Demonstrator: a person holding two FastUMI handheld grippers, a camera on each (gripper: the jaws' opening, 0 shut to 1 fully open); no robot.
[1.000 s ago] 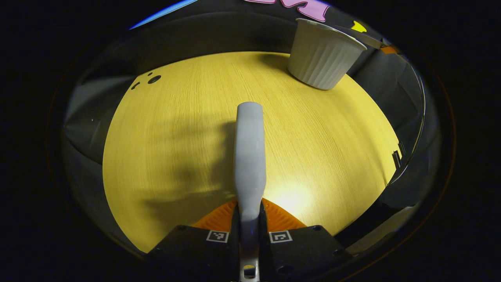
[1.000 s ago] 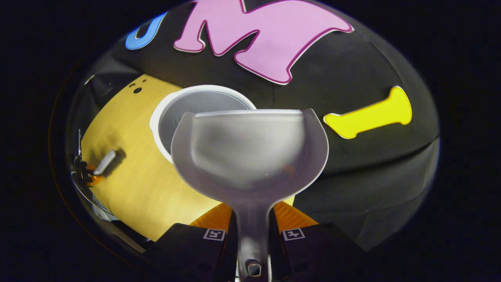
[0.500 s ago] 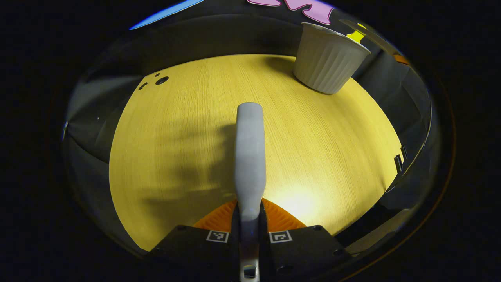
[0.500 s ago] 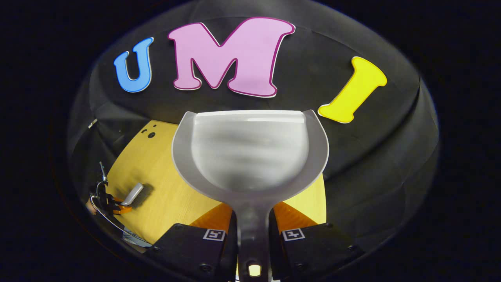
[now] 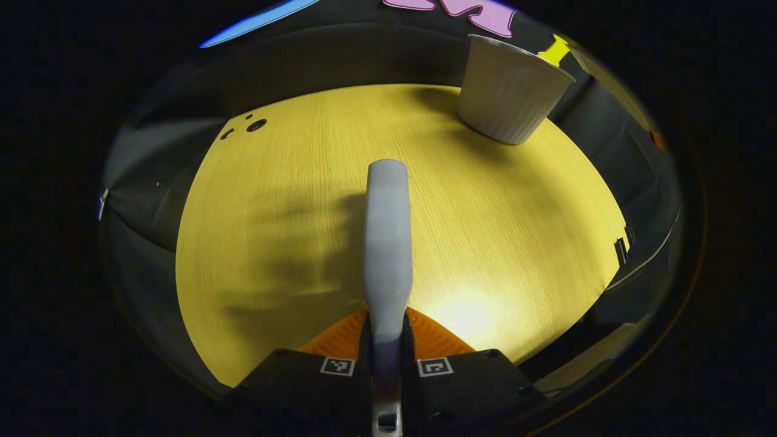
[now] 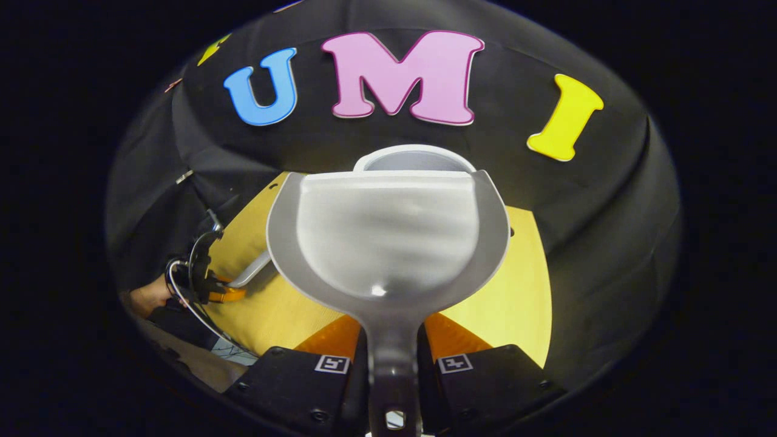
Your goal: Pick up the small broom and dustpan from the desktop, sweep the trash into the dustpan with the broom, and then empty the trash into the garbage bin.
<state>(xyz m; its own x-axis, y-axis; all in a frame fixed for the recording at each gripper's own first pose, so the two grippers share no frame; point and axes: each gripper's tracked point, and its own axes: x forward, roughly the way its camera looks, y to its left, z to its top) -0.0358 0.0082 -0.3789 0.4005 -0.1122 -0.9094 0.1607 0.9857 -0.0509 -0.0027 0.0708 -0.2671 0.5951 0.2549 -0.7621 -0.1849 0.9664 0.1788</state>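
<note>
Bin now behind raised dustpan

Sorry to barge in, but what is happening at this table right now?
A person is tidying a wooden desktop with two handheld grippers. The left gripper is shut on the broom; the right gripper is shut on the dustpan, whose scoop looks empty. The white garbage bin stands at the desk's far edge.

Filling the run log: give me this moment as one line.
left gripper: shut on broom | right gripper: shut on dustpan, no trash visible | bin: upright on desktop
</note>
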